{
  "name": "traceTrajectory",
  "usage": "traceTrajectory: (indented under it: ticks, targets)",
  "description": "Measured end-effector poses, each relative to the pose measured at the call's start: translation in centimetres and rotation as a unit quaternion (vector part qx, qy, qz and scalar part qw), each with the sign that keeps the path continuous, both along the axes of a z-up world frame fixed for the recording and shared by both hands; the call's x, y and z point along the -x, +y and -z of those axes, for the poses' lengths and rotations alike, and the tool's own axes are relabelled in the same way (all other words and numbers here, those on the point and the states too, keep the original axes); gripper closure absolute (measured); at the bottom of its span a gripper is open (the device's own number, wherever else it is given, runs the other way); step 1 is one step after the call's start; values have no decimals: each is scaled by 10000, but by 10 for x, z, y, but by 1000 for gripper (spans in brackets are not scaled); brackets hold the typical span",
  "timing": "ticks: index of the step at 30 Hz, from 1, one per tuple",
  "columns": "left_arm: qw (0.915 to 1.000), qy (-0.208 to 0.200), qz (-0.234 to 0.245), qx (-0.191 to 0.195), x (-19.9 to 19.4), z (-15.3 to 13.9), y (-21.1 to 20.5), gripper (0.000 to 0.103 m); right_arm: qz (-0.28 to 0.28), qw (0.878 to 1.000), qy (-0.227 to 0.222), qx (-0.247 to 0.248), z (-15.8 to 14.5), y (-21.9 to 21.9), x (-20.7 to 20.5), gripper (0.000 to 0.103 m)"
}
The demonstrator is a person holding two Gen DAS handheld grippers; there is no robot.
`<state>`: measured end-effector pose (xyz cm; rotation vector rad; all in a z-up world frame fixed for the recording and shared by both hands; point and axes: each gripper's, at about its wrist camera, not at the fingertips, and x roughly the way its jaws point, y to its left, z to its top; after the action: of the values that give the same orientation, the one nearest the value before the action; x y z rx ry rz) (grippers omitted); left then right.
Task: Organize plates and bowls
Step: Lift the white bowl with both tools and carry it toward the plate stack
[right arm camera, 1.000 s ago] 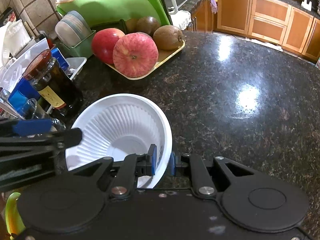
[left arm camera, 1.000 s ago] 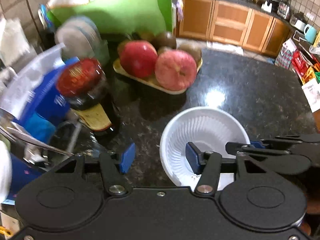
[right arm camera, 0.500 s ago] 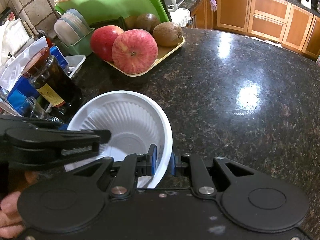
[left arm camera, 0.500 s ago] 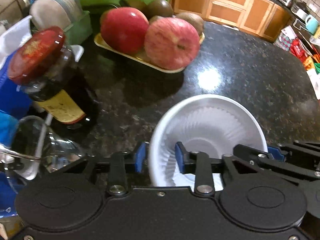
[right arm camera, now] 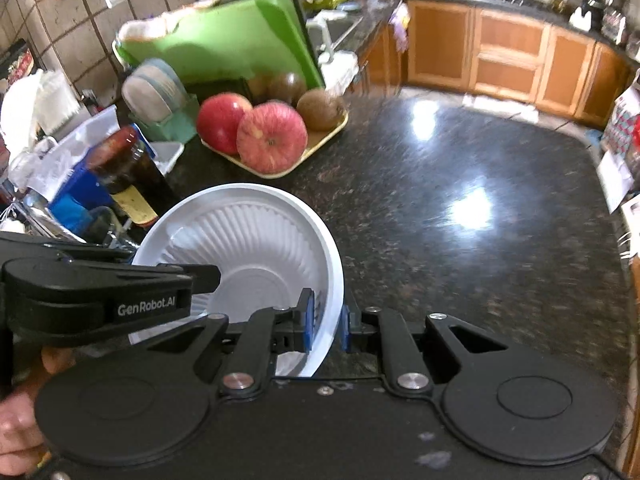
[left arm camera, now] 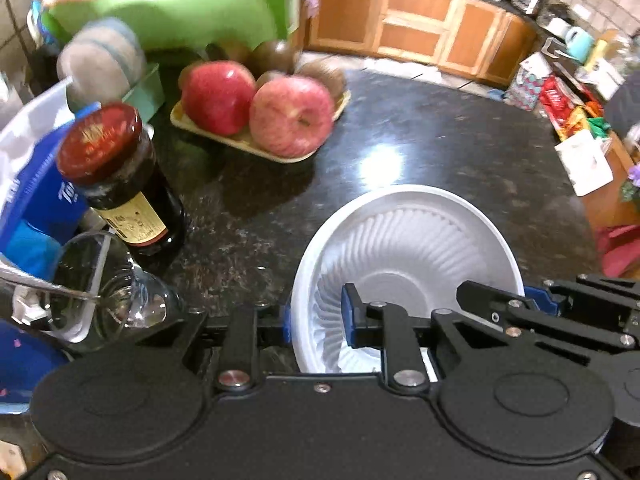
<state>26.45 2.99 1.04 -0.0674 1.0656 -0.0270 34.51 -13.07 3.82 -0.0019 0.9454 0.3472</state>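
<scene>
- Left gripper (left arm camera: 316, 322) jaws just closed in from wide apart, now pinching white bowl (left arm camera: 408, 264) wall at its 9 o'clock rim.
- Bowl lifted off black countertop (right arm camera: 460, 208), tilted, carried with right gripper (right arm camera: 325, 326).
- Fruit tray (right arm camera: 316, 146) farther off toward 12 o'clock in right wrist view.

White ribbed disposable bowl (right arm camera: 256, 240), upright, seemingly lifted just above the dark countertop (right arm camera: 460, 208).
</scene>
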Motion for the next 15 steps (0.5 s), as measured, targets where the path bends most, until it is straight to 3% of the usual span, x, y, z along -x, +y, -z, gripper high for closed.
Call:
traceTrajectory:
  ticks: [7, 15]
  targets:
    - [9964, -404, 750, 47, 60, -39, -21, 74, 366, 9983, -447, 31, -43, -27, 77, 89]
    - [9813, -584, 1831, 146, 117, -55, -45, 74, 972, 9930, -662, 117, -57, -52, 166, 88]
